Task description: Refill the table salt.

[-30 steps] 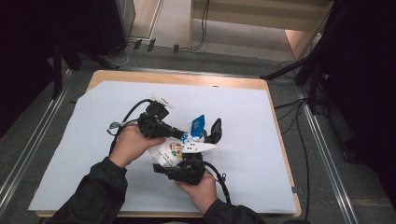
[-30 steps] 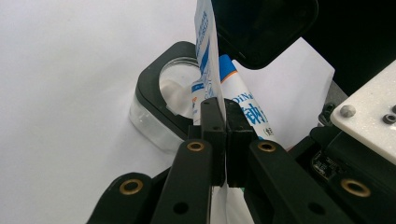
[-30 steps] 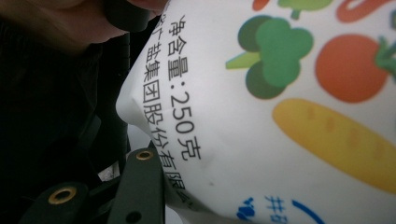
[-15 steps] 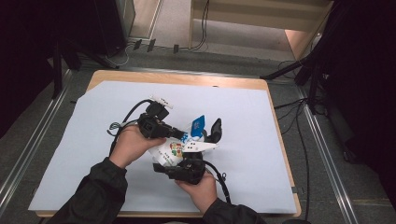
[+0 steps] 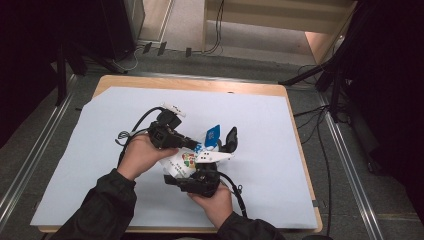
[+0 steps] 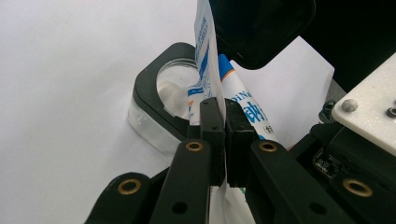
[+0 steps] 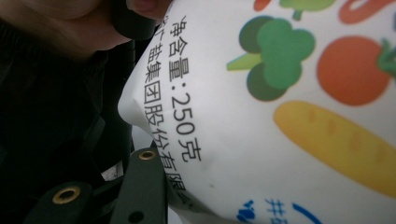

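A white pouch (image 5: 186,161) printed with vegetables is held just above the middle of the white sheet (image 5: 280,150) that covers the table. To the left of the pouch, the left gripper (image 5: 192,145) is seen; its jaws are clamped tight on the pouch's blue-and-white top edge (image 6: 208,70). A clear round container (image 6: 161,100) with a black rim lies on the sheet just behind that edge. Below the pouch, the right gripper (image 5: 197,180) is placed, its jaws closed around the pouch's body (image 7: 280,116), which bulges between them.
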The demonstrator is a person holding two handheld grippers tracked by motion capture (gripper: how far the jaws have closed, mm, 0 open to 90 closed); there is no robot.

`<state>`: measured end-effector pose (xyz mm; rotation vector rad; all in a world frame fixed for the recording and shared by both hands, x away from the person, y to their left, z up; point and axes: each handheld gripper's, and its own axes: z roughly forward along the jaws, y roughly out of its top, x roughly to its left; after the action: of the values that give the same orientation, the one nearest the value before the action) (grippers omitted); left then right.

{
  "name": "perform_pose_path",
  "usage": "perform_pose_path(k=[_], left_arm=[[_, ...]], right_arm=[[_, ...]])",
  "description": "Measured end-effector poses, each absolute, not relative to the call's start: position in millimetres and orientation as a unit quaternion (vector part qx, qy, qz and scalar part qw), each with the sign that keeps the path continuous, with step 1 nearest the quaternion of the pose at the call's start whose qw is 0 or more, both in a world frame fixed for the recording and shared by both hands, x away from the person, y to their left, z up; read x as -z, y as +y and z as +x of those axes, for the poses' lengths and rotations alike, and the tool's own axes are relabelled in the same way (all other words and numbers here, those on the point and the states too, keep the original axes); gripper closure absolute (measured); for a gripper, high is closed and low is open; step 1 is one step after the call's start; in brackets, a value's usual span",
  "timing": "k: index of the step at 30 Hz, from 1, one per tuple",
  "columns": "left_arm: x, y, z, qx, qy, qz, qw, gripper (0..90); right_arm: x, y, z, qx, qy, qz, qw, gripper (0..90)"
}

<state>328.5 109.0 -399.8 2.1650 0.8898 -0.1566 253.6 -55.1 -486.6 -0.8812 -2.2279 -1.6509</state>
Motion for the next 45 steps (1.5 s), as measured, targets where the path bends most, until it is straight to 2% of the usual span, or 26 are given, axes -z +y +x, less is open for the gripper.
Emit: perform_pose_path(k=[45], left_arm=[[400.8,107.0,328.4,0.059,0.346,0.852,0.388,89.5]], right_arm=[[485.1,-55.7,254.4,0.562,-0.758,-0.307,0.125,64.9]])
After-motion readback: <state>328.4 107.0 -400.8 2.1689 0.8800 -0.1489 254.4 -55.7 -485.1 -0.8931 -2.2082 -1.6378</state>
